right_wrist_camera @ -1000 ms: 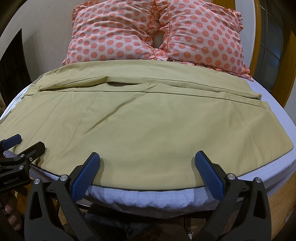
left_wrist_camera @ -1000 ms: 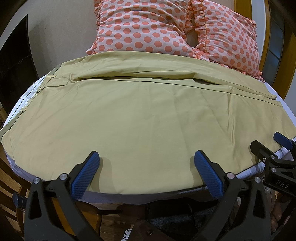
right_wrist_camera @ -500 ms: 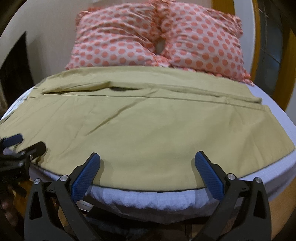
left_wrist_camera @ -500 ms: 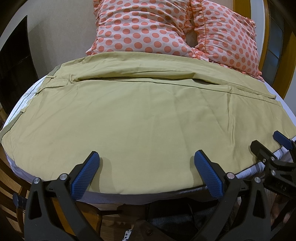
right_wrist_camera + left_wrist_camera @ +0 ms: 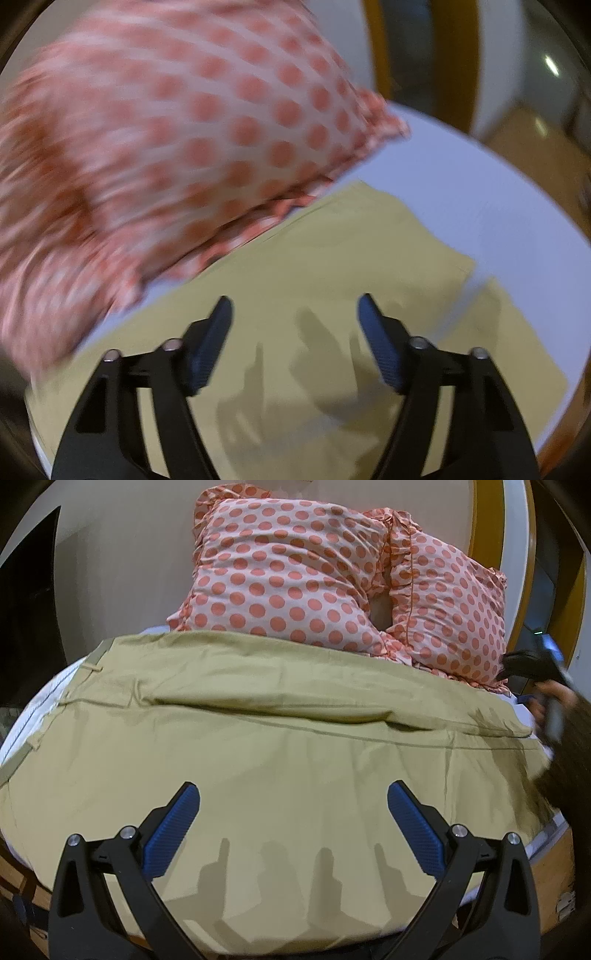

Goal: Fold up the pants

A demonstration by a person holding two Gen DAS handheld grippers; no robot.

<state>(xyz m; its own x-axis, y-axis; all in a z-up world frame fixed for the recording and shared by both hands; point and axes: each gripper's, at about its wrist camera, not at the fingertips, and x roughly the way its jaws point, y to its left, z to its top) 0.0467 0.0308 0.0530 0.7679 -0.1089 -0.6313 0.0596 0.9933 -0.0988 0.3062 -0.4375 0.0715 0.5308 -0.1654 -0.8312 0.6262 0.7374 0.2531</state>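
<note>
Olive-tan pants (image 5: pixel 280 753) lie spread flat across the bed, waistband at the left, leg hems at the right. My left gripper (image 5: pixel 291 819) is open and empty, hovering over the near leg. My right gripper (image 5: pixel 295 332) is open and empty above the hem end of the pants (image 5: pixel 332 280), near the far leg's corner. The right wrist view is blurred by motion. The right gripper also shows at the far right of the left wrist view (image 5: pixel 532 664), over the far hem.
Two pink pillows with orange dots (image 5: pixel 295 576) lie against the wall behind the pants; one fills the upper left of the right wrist view (image 5: pixel 166 129). White bedsheet (image 5: pixel 480 206) shows beyond the hems. The wooden bed frame (image 5: pixel 554 867) edges the mattress.
My right gripper has swung from the near bed edge up and right to the far hem end by the pillows. My left gripper has moved forward over the pants.
</note>
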